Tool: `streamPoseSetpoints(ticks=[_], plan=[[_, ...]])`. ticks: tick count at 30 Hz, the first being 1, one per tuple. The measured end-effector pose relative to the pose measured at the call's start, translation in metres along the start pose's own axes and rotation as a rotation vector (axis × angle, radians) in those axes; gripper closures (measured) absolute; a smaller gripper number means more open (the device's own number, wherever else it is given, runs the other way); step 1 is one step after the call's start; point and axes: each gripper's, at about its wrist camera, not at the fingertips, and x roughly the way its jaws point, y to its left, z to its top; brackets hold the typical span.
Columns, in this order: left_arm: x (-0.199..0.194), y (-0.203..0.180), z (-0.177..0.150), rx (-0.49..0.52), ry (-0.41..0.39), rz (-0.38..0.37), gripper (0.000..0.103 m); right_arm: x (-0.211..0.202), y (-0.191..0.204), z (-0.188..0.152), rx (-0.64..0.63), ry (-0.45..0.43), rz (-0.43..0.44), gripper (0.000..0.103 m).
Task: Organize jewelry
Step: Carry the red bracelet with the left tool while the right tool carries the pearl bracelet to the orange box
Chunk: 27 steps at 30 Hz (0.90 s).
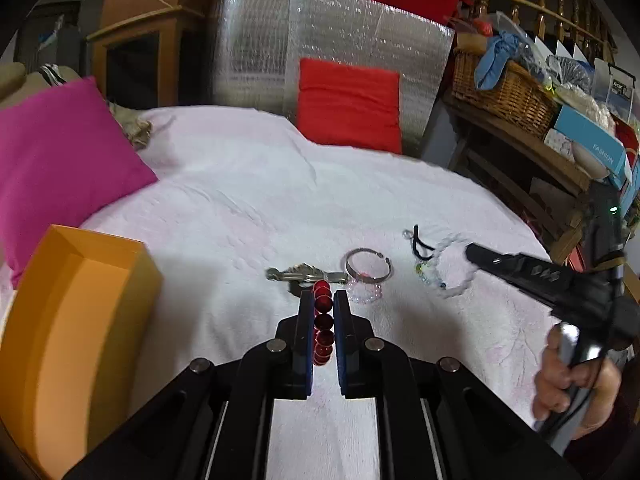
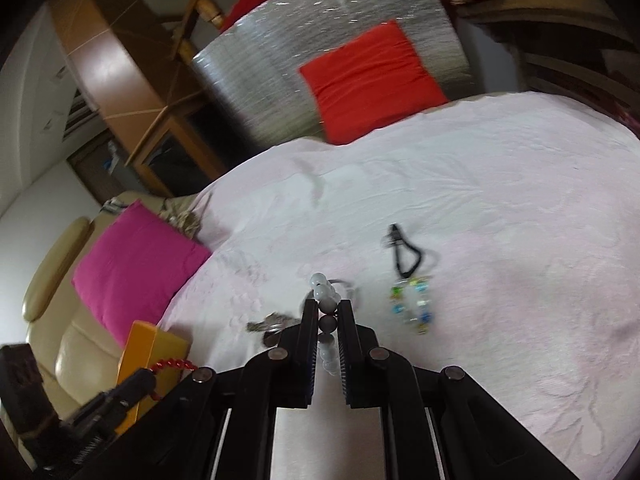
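Orange box (image 1: 80, 344): interior shows nothing. Left gripper (image 1: 323, 300) fingers clamp red bead bracelet (image 1: 323, 322) just right of box. Right gripper (image 2: 328, 312) fingers clamp white bead bracelet (image 2: 325, 300). Silver bangle (image 1: 368, 266), keys (image 1: 300, 274) beyond box on pink bedspread (image 1: 240, 184).

White bedspread (image 1: 240, 184) on the bed, under and ahead of the tool. Pink cushion (image 1: 60, 160) far left. Red cushion (image 1: 350, 104) straight ahead, leaning vs. a silver foil panel (image 1: 260, 48). Wicker basket (image 1: 504, 84) w/ blue cloth on a wood shelf, upper right; boxes beside it. Beige sofa (image 2: 60, 312) left of the bed.
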Motion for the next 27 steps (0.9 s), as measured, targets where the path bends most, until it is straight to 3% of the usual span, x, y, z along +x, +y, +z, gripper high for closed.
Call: streamPoseSetpoints(ticks=[15, 21, 27], plan=[[-0.123, 0.059, 0.010, -0.073, -0.168, 0.161, 0.094, 0.024, 0.077, -0.045, -0.122, 0.055, 0.067, 0.092], [-0.153, 0.109, 0.002, -0.157, -0.202, 0.238, 0.094, 0.027, 0.125, -0.060, -0.157, 0.097, 0.117, 0.092], [-0.159, 0.172, -0.019, -0.262, -0.179, 0.302, 0.094, 0.037, 0.204, -0.064, -0.242, 0.129, 0.196, 0.092]])
